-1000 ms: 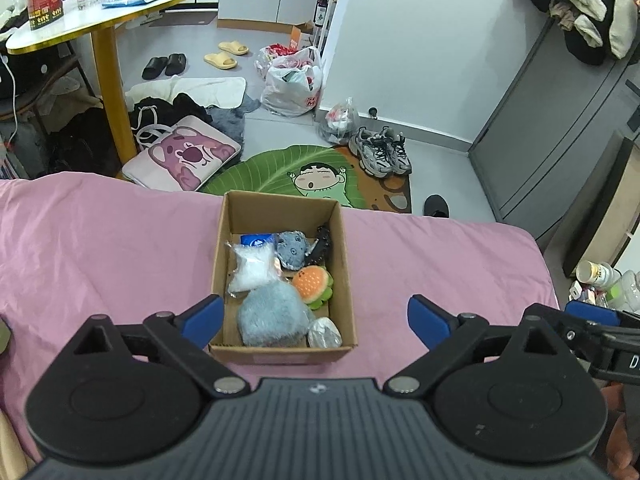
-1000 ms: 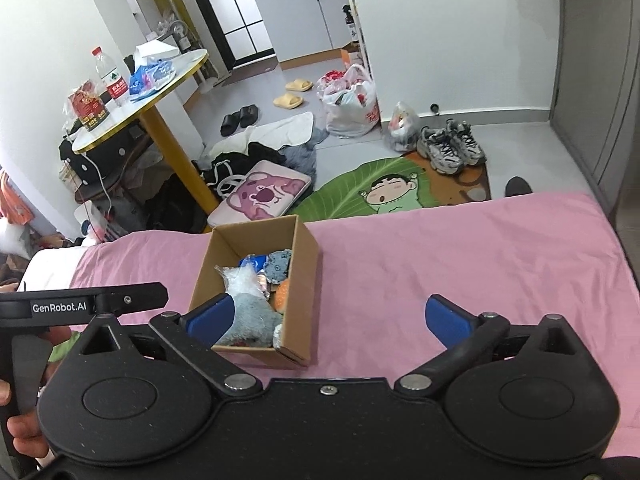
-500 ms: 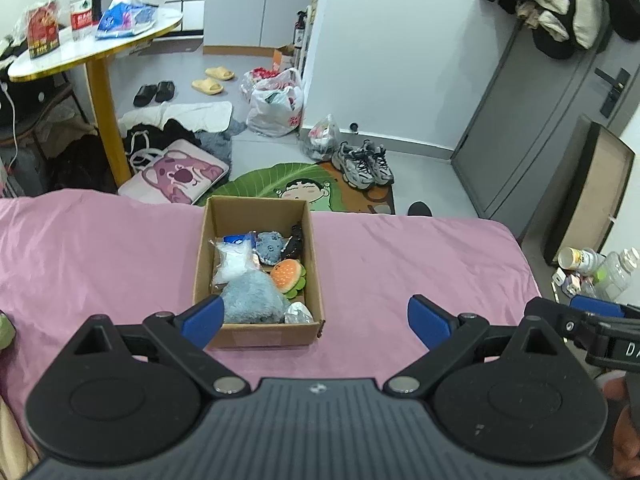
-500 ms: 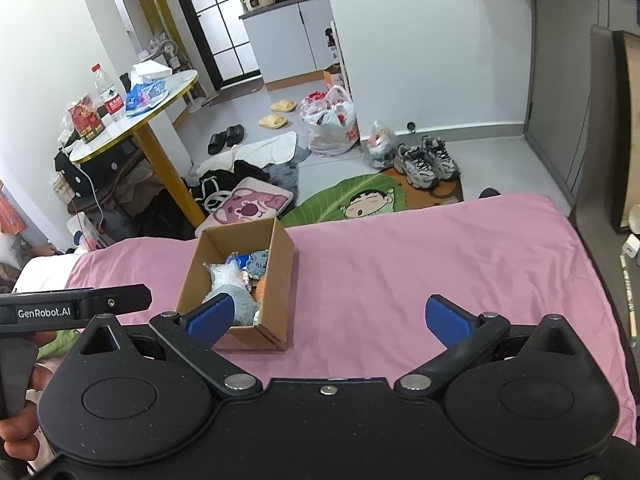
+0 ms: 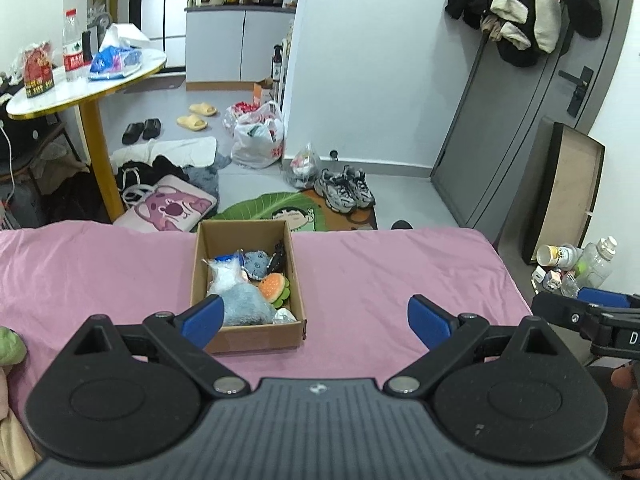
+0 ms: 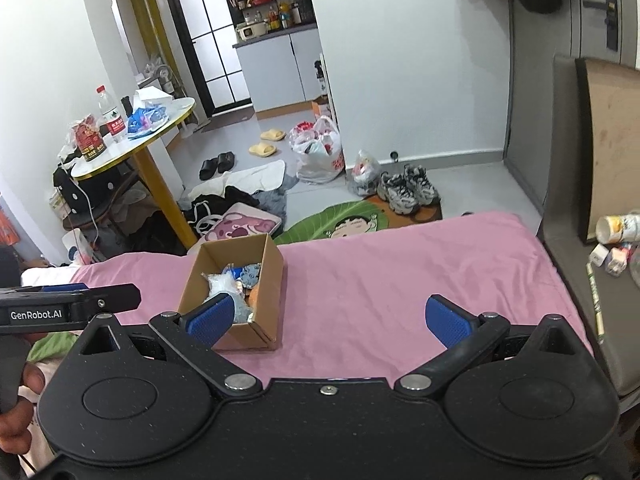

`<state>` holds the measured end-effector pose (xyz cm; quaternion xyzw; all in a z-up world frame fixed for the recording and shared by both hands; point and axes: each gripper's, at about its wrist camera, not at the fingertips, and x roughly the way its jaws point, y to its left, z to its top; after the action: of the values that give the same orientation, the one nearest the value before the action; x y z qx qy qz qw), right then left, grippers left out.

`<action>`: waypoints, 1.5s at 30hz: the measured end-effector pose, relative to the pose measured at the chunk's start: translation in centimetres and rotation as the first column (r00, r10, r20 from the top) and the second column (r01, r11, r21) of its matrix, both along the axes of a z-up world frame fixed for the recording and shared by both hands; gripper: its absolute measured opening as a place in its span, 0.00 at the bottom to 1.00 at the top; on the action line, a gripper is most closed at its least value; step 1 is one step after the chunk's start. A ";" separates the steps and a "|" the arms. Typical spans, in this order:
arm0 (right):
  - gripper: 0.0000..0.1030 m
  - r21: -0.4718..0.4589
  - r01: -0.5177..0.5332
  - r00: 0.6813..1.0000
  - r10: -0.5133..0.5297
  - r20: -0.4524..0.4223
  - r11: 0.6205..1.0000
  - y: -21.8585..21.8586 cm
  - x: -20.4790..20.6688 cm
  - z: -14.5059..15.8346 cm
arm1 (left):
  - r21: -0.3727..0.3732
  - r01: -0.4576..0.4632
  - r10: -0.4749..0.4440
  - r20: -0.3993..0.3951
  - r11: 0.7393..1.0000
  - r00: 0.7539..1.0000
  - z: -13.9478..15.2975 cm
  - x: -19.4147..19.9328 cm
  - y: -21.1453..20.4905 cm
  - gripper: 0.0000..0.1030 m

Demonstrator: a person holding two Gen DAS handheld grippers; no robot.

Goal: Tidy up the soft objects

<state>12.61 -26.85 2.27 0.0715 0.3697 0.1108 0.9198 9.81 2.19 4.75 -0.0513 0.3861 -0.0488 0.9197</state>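
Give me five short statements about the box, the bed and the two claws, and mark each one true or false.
1. The cardboard box sits on the pink bedsheet. True.
2. The box is empty. False: it holds several soft things, among them a burger-shaped toy and a fluffy grey toy.
3. The left claw is open and holds nothing. True.
4. The right claw is shut on a toy. False: it is open, with nothing between its blue pads.
5. A pair of sneakers lies on the bed. False: they are on the floor beyond the bed.
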 end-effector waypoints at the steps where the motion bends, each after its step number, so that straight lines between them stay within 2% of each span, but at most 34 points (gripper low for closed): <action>1: 1.00 -0.009 0.002 1.000 -0.002 0.006 1.000 0.1 -0.3 0.2 | 0.004 0.003 -0.003 0.006 1.000 1.000 0.1 -0.3 0.0 0.95; 17: 1.00 -0.040 0.000 0.999 0.002 0.035 0.999 1.7 -2.9 1.3 | 0.016 0.004 -0.005 0.034 1.000 0.999 0.7 -2.3 1.4 0.95; 45: 1.00 -0.045 0.017 0.999 -0.016 0.029 0.999 1.8 -3.6 1.1 | 0.023 0.021 -0.022 0.023 1.000 0.999 0.3 -2.4 1.6 0.95</action>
<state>9.04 -25.02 3.40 0.0521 0.3584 0.0959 0.9272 7.44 3.81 5.02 -0.0362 0.3763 -0.0550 0.9242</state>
